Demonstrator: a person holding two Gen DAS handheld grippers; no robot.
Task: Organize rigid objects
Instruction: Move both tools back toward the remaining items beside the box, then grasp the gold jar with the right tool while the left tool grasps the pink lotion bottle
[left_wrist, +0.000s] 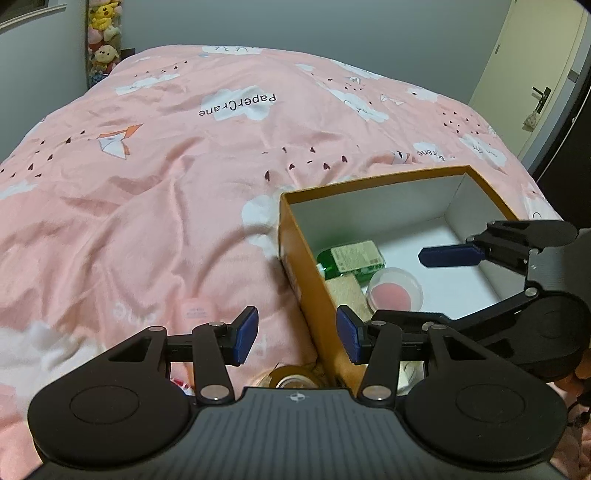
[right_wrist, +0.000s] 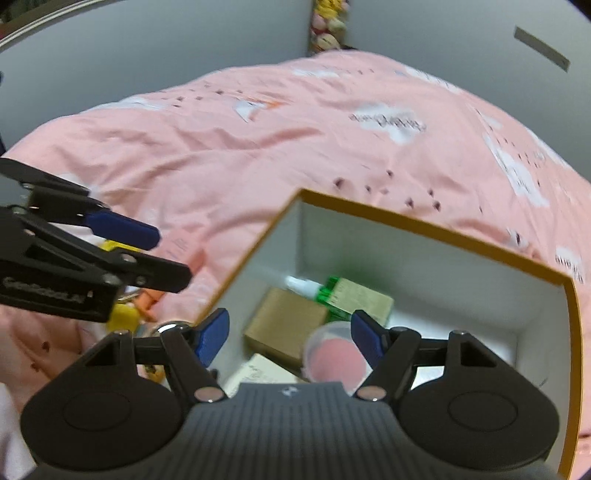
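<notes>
An orange cardboard box (left_wrist: 295, 254) with white inner walls (right_wrist: 424, 266) lies open on the pink bed. Inside it are a green-and-beige carton (left_wrist: 354, 256) (right_wrist: 354, 301), a brown carton (right_wrist: 288, 323), a white carton (right_wrist: 258, 371) and a clear round tub with pink contents (left_wrist: 395, 291) (right_wrist: 332, 356). My right gripper (right_wrist: 289, 338) (left_wrist: 399, 286) hangs open over the box, just above the tub, with nothing between its pads. My left gripper (left_wrist: 297, 334) (right_wrist: 171, 254) is open astride the box's near left wall, holding nothing. A tape roll (left_wrist: 293, 378) lies below it.
The pink quilt (left_wrist: 184, 166) covers the whole bed, with wrinkles. A small pink packet (left_wrist: 197, 310) lies left of the box. Yellow and orange small items (right_wrist: 123, 317) sit beside the box's left corner. Plush toys (left_wrist: 103, 40) stand at the far wall; a door (left_wrist: 535, 74) is at the right.
</notes>
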